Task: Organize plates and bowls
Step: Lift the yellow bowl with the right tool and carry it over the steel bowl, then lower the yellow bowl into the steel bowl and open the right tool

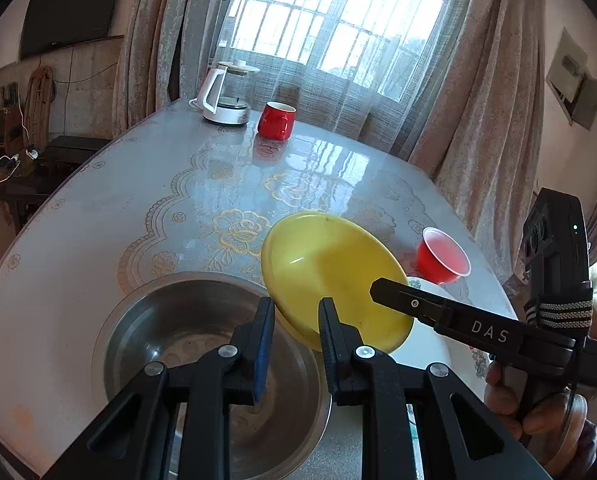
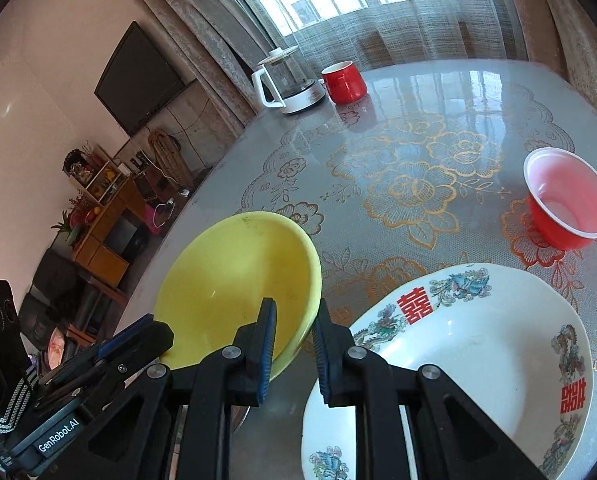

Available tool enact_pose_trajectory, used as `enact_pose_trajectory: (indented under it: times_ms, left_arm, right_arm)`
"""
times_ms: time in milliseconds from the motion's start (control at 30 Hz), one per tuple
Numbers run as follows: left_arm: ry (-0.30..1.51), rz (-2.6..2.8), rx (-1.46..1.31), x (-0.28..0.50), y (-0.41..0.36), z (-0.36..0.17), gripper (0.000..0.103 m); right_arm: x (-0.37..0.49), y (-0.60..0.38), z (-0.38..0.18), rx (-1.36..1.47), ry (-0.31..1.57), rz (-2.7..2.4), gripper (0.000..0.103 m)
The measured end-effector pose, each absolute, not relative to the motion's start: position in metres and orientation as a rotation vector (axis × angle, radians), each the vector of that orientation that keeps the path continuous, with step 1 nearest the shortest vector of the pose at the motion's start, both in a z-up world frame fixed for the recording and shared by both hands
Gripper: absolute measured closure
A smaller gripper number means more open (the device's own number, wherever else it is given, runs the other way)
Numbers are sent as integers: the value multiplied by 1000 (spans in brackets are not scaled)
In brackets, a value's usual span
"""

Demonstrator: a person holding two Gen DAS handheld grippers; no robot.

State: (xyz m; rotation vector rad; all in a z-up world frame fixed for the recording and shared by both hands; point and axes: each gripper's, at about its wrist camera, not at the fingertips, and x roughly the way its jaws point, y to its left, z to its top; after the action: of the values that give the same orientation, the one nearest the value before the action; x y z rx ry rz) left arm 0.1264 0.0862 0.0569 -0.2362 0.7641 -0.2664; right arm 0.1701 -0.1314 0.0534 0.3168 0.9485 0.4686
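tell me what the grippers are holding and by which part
Both grip the yellow bowl by its rim: the right gripper on the near edge, the left gripper on another stretch of the edge. The bowl is tilted, above the steel bowl.

The lifted bowl point(image 2: 234, 288) is sitting between both grippers' fingers point(image 2: 264, 344), the metal basin point(image 1: 202, 360) lying below and left of them, the plate point(image 2: 470, 368) right, the small cup point(image 2: 568, 200) beyond, kettle point(image 2: 286, 80) and mug point(image 2: 344, 82) standing farthest ahead on the table point(image 2: 418, 120).
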Motion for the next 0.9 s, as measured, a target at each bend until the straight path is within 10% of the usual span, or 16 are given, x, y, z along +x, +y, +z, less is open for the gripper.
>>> enact_pose_trajectory:
  times_ms: [900]
  left_arm:
    - [818, -128, -321, 75, 161, 13, 81]
  right_arm:
    - [142, -42, 16, 150, 1052, 597, 83]
